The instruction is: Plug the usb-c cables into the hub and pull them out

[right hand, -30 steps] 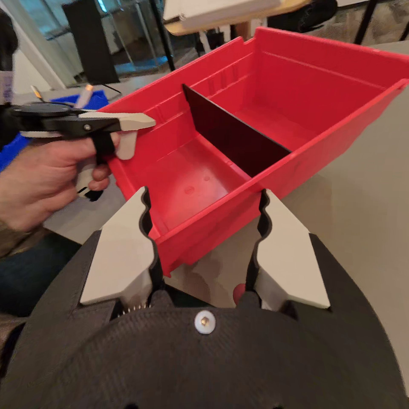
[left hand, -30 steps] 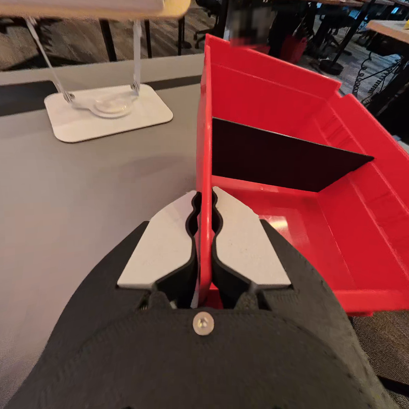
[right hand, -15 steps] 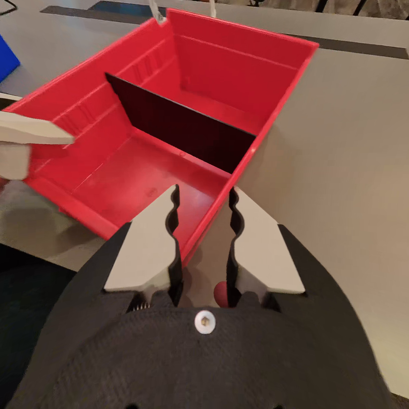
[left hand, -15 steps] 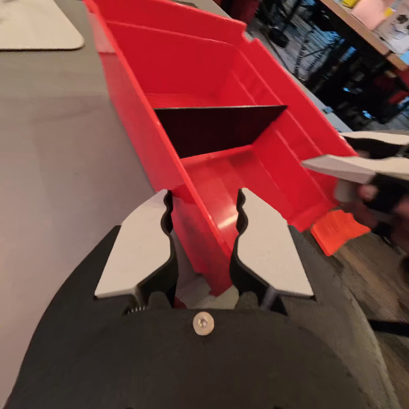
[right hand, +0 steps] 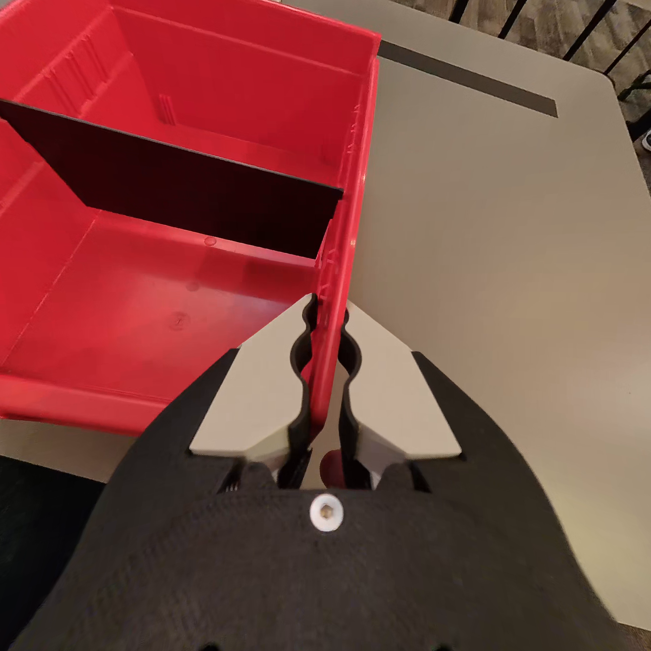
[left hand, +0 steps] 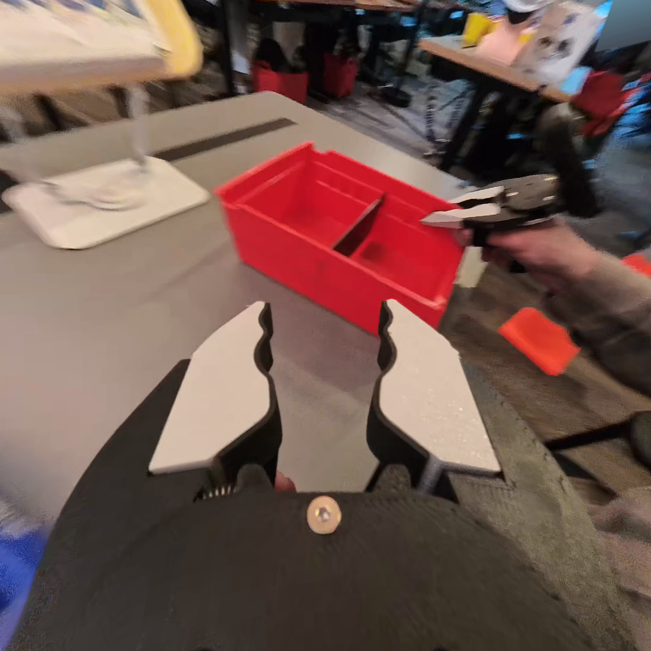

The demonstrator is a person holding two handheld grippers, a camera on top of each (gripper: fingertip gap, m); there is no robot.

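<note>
Right gripper (right hand: 329, 310) is clamped on the side wall of the red bin (right hand: 197, 317), one finger inside, one outside, near the bin's front corner. A black divider (right hand: 183, 197) splits the bin into two compartments, and both show only bare red floor. Left gripper (left hand: 326, 318) hangs above the grey table (left hand: 105, 317) with jaws spread and nothing between them, short of the bin. A white stand base (left hand: 105, 208) sits blurred, perhaps with a clear post. USB-C cables and hub: neither view shows them.
</note>
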